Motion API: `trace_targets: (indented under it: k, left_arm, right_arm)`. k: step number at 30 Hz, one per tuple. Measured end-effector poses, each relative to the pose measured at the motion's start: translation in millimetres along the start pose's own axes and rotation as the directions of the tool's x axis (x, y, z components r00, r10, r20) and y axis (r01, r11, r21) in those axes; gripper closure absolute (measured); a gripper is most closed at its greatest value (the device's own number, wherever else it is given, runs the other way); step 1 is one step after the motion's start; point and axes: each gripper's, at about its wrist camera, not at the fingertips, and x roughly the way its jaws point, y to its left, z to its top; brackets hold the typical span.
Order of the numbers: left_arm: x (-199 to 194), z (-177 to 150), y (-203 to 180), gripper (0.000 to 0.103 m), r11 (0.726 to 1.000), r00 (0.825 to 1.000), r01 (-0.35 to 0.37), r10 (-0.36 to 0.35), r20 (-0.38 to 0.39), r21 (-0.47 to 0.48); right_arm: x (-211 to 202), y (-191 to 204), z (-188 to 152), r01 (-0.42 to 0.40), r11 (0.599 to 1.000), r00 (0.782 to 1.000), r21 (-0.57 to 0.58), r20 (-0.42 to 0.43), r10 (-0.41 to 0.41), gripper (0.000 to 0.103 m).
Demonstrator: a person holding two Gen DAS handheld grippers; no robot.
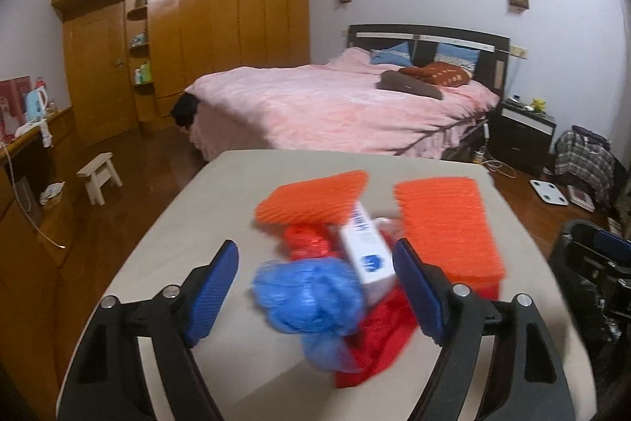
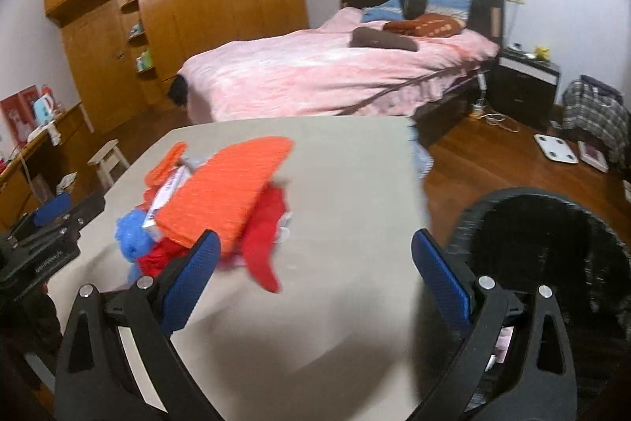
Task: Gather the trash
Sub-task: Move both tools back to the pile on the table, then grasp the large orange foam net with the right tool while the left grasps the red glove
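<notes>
A heap of trash lies on the beige table (image 1: 189, 223): two orange foam nets (image 1: 445, 223), a crumpled blue plastic bag (image 1: 307, 298), a white box with a blue logo (image 1: 366, 255) and a red plastic bag (image 1: 378, 342). My left gripper (image 1: 315, 287) is open around the blue bag and the box, its blue pads clear of both. My right gripper (image 2: 315, 279) is open over bare table, to the right of the heap, whose orange net (image 2: 232, 188) and red bag (image 2: 264, 243) show there. A black mesh bin (image 2: 544, 243) stands beside the table's right edge.
Beyond the table is a pink-covered bed (image 1: 335, 101), a wooden wardrobe (image 1: 197, 26) and a small white stool (image 1: 98, 176). A dark nightstand (image 1: 524, 129), a white scale (image 1: 548, 192) and a plaid bag (image 1: 587, 160) are on the right, over wooden floor.
</notes>
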Motion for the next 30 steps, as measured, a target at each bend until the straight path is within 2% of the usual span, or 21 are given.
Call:
trace_targets:
  k: [3,8,11,14,16,18,21,23,27,30]
  left_arm:
    - [2.1,-1.9,9.8,0.025,1.000,1.000,-0.020,0.020,-0.001,-0.010]
    - [10.0,-3.3,18.8,0.025,0.999,0.999,-0.037,0.037,-0.008,-0.021]
    - [13.4,-6.2,22.7,0.025,0.999,0.999,-0.040,0.039,-0.017,-0.024]
    - [16.6,-8.4,24.4,0.025,0.999,0.999,-0.042,0.042,-0.025,-0.028]
    - [18.6,-9.7,25.1,0.025,0.999,0.999,-0.041,0.040,-0.030,-0.032]
    - [19.4,-11.6,24.4,0.025,0.999,0.999,-0.038,0.037,-0.034,-0.033]
    - [19.7,-13.0,22.2,0.025,0.999,0.999,-0.034,0.033,-0.036,-0.030]
    - [18.7,-14.0,20.2,0.025,0.999,0.999,-0.031,0.030,-0.038,-0.029]
    - [17.3,-15.4,16.4,0.025,0.999,0.999,-0.024,0.023,-0.039,-0.024]
    - [17.8,-17.0,13.3,0.025,1.000,0.999,-0.017,0.016,-0.043,-0.022]
  right_arm:
    - [14.7,19.3,3.7,-0.033,0.999,0.999,-0.025,-0.020,0.032,0.020]
    - [36.2,40.3,4.9,-0.085,0.996,0.994,-0.033,-0.068,0.083,0.028]
    - [47.7,46.3,4.3,-0.114,0.993,0.988,-0.031,-0.105,0.110,0.040]
    - [55.5,48.5,3.4,-0.158,0.987,0.978,-0.016,-0.138,0.155,0.055]
    - [58.8,50.5,2.6,-0.206,0.979,0.966,-0.007,-0.163,0.202,0.078]
    - [57.8,52.4,1.3,-0.220,0.975,0.962,-0.023,-0.171,0.213,0.086]
    - [50.8,53.3,0.4,-0.238,0.971,0.959,-0.033,-0.164,0.229,0.089]
    - [46.1,50.2,-0.3,-0.240,0.970,0.959,-0.030,-0.163,0.232,0.094]
    - [33.8,38.2,-3.7,-0.239,0.970,0.958,-0.037,-0.170,0.229,0.094]
    - [26.1,26.5,-9.4,-0.211,0.976,0.963,-0.055,-0.184,0.198,0.095]
